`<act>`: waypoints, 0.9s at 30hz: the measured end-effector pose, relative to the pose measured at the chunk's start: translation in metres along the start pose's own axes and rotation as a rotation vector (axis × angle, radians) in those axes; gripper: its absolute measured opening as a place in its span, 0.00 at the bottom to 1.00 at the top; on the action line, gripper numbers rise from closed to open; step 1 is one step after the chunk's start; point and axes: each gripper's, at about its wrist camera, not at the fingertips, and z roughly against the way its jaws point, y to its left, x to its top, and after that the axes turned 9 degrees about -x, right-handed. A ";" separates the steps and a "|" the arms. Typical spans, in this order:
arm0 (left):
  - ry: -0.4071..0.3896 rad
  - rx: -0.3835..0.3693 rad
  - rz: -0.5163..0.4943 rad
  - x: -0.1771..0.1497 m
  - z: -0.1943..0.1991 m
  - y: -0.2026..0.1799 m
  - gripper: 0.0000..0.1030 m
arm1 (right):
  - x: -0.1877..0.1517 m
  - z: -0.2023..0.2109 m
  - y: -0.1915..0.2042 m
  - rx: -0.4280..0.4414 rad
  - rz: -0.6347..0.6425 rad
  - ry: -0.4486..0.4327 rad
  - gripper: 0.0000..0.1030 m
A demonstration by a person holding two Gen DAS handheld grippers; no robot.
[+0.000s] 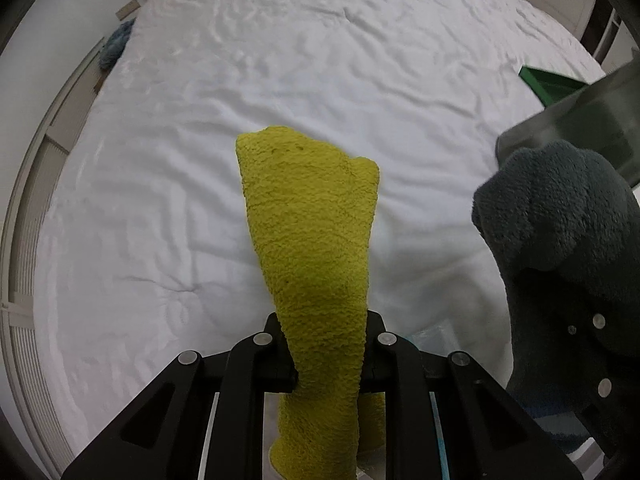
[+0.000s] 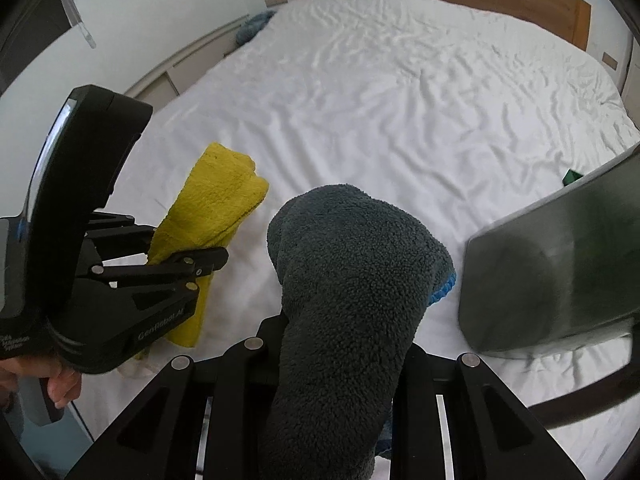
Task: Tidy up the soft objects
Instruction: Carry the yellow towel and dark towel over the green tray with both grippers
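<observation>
two cloths lifted off the bed

white, wrinkled bedsheet (image 1: 320, 60) fills the left wrist view, with a wooden headboard at the far edge and a bluish bundle (image 1: 116, 44) off the bed's far left side. left gripper (image 1: 326, 376) is clamped on a yellow cloth (image 1: 312, 232), pinched partway along its length; one end stands up past the fingers and the other droops below them, clear of the sheet. at the right edge hangs a dark grey cloth (image 1: 560, 220), with a dark, blurred panel (image 1: 592, 120) and a green box (image 1: 548, 84) behind it.

from the right wrist view, the right gripper (image 2: 340, 364) is closed on the grey cloth (image 2: 352, 272), which bulges thick and rounded above the fingers; a blue edge (image 2: 444, 288) peeks out on its right side. to the left, the left gripper (image 2: 192, 268) shows side-on with the yellow cloth (image 2: 216, 196) through it, and a hand (image 2: 56, 380) on its handle. the dark panel (image 2: 560, 264) sits close on the right.

both cloths look light, soft and floppy, likely to sag and swing rather than hold shape. fleecy pile should grip well and nothing is fragile. a mid-length pinch leaves two loose ends; taking a corner or folded edge would probably give more control when laying them down.
</observation>
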 end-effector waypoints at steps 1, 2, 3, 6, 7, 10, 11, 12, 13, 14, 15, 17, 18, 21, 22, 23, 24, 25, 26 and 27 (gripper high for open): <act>-0.010 0.002 0.002 -0.002 0.008 -0.002 0.15 | -0.002 0.006 0.000 0.004 0.000 -0.006 0.23; -0.018 0.006 0.003 -0.003 0.010 -0.007 0.15 | -0.004 0.013 -0.002 0.007 0.000 -0.013 0.22; -0.026 0.014 0.005 -0.005 0.017 -0.011 0.15 | -0.007 0.023 -0.004 0.015 -0.004 -0.020 0.22; -0.045 -0.013 0.009 -0.010 0.038 -0.027 0.15 | -0.018 0.051 -0.015 0.041 -0.018 -0.034 0.23; -0.047 -0.015 0.005 -0.014 0.046 -0.036 0.15 | -0.023 0.059 -0.019 0.046 -0.020 -0.036 0.23; -0.057 -0.055 -0.016 -0.027 0.070 -0.067 0.15 | -0.046 0.092 -0.037 0.064 -0.019 -0.036 0.23; -0.054 -0.078 -0.028 -0.033 0.077 -0.081 0.15 | -0.057 0.106 -0.047 0.069 -0.021 -0.032 0.23; -0.050 -0.098 -0.036 -0.038 0.081 -0.094 0.15 | -0.065 0.116 -0.055 0.069 -0.023 -0.028 0.23; -0.043 -0.120 -0.047 -0.043 0.086 -0.107 0.15 | -0.077 0.129 -0.067 0.063 -0.025 -0.022 0.23; -0.037 -0.140 -0.055 -0.047 0.088 -0.119 0.15 | -0.084 0.140 -0.079 0.059 -0.031 -0.017 0.23; -0.027 -0.167 -0.063 -0.051 0.090 -0.135 0.15 | -0.091 0.148 -0.088 0.054 -0.038 -0.011 0.23; -0.004 -0.217 -0.082 -0.055 0.091 -0.165 0.15 | -0.106 0.167 -0.113 0.031 -0.053 0.003 0.23; 0.009 -0.247 -0.096 -0.056 0.090 -0.183 0.15 | -0.117 0.178 -0.130 0.008 -0.060 0.012 0.23; 0.028 -0.331 -0.129 -0.048 0.087 -0.232 0.15 | -0.138 0.202 -0.179 -0.057 -0.081 0.036 0.23; 0.028 -0.349 -0.138 -0.044 0.085 -0.246 0.15 | -0.142 0.207 -0.190 -0.074 -0.086 0.039 0.23; 0.026 -0.362 -0.145 -0.038 0.083 -0.259 0.15 | -0.147 0.213 -0.207 -0.097 -0.090 0.042 0.23; 0.021 -0.379 -0.149 -0.030 0.080 -0.273 0.15 | -0.150 0.219 -0.226 -0.127 -0.093 0.044 0.23; 0.014 -0.393 -0.146 -0.022 0.077 -0.288 0.15 | -0.153 0.222 -0.240 -0.147 -0.096 0.043 0.23; 0.005 -0.403 -0.139 -0.013 0.074 -0.299 0.15 | -0.153 0.225 -0.262 -0.179 -0.098 0.041 0.23; -0.008 -0.410 -0.131 -0.002 0.069 -0.312 0.15 | -0.151 0.226 -0.276 -0.201 -0.096 0.037 0.23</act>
